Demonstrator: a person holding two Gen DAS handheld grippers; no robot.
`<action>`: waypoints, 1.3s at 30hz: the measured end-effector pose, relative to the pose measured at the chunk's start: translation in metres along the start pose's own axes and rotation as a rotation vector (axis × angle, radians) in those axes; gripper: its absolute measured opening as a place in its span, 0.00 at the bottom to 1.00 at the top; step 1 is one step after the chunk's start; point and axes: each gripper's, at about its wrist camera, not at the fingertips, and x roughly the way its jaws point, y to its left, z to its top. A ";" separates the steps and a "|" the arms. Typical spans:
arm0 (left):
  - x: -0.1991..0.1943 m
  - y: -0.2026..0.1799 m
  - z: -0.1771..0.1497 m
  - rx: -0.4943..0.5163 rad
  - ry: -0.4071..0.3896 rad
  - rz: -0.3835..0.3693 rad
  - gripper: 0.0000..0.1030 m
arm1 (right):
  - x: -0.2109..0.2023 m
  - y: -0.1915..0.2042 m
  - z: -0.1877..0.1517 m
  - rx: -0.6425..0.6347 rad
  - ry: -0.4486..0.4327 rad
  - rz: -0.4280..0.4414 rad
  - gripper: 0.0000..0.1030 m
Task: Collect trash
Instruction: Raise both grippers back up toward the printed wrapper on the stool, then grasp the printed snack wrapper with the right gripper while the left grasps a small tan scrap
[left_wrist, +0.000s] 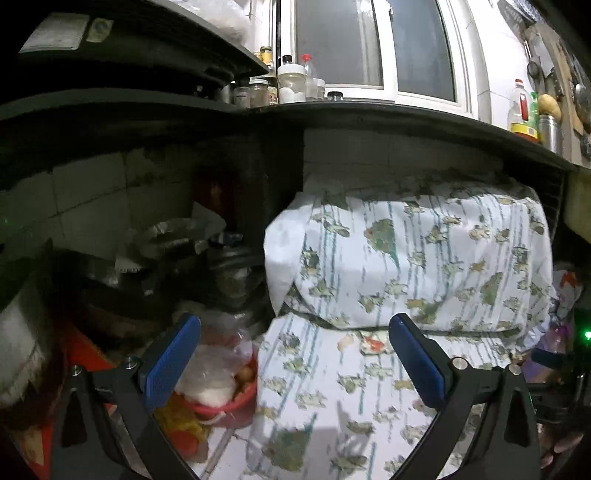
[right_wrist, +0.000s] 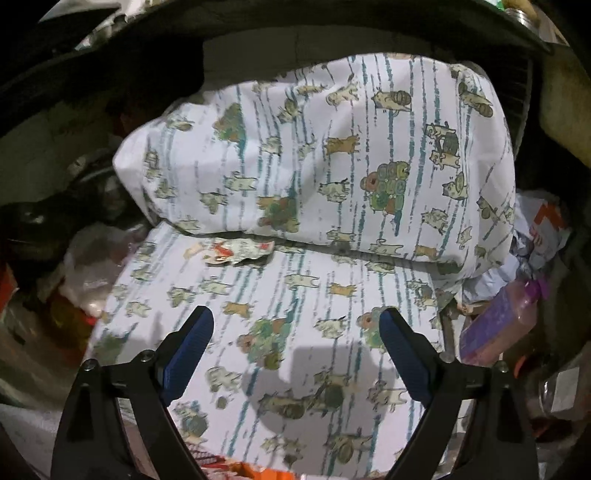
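Hovering empty with jaws apart, left tool (left_wrist: 295, 354) and right tool (right_wrist: 295, 343) are aimed at the crumpled wrapper (right_wrist: 236, 251) on the printed cloth (right_wrist: 332, 147), likely for pickup.

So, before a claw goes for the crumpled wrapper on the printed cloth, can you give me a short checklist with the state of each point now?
1. Wrapper in view on the cloth: ok.
2. Right claw open and empty: ok.
3. Left claw open and empty: ok.
4. Nothing on top of the wrapper: ok.
5. Wrapper between the right claw's fingers: not ok, it lies farther ahead.
6. Red bin has room: cannot tell, a bag fills its top.
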 end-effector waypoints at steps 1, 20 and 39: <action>0.007 0.001 0.004 0.011 0.007 -0.007 1.00 | 0.005 -0.001 0.004 0.004 0.010 0.002 0.88; 0.189 -0.012 0.029 0.047 0.226 0.010 1.00 | 0.184 0.004 0.075 0.173 0.265 0.212 0.91; 0.341 -0.058 -0.033 0.108 0.544 -0.093 0.82 | 0.247 0.007 0.045 0.235 0.433 0.150 0.00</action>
